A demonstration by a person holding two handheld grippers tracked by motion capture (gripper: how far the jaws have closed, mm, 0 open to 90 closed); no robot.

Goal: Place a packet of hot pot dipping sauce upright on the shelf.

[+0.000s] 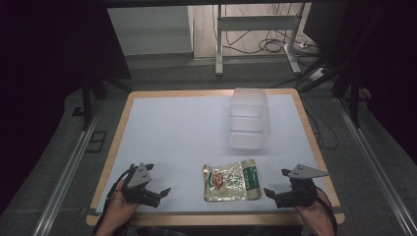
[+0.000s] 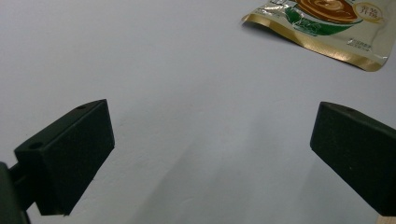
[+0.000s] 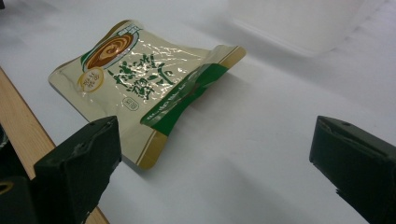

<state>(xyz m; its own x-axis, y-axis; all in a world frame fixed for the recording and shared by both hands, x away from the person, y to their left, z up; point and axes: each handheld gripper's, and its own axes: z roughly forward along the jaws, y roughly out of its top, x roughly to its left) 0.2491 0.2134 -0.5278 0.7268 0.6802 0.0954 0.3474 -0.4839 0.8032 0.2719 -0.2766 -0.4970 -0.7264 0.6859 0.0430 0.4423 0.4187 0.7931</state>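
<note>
A gold and green snack packet [image 1: 231,182] is seen lying flat near the front edge of the white table [image 1: 172,132], between the two grippers. The left gripper [image 1: 156,194] is held low at the packet's left, its jaws spread wide on nothing. The right gripper [image 1: 276,188] is held just beside the packet's right edge, jaws likewise wide and empty. A clear plastic tub [image 1: 249,118] is placed farther back.

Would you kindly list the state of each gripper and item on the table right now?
Left gripper: open, holding nothing.
Right gripper: open, holding nothing.
Snack pouch: sealed, lying flat between the grippers.
Translucent plastic container: behind the pouch, untouched; contents cannot tell.
</note>
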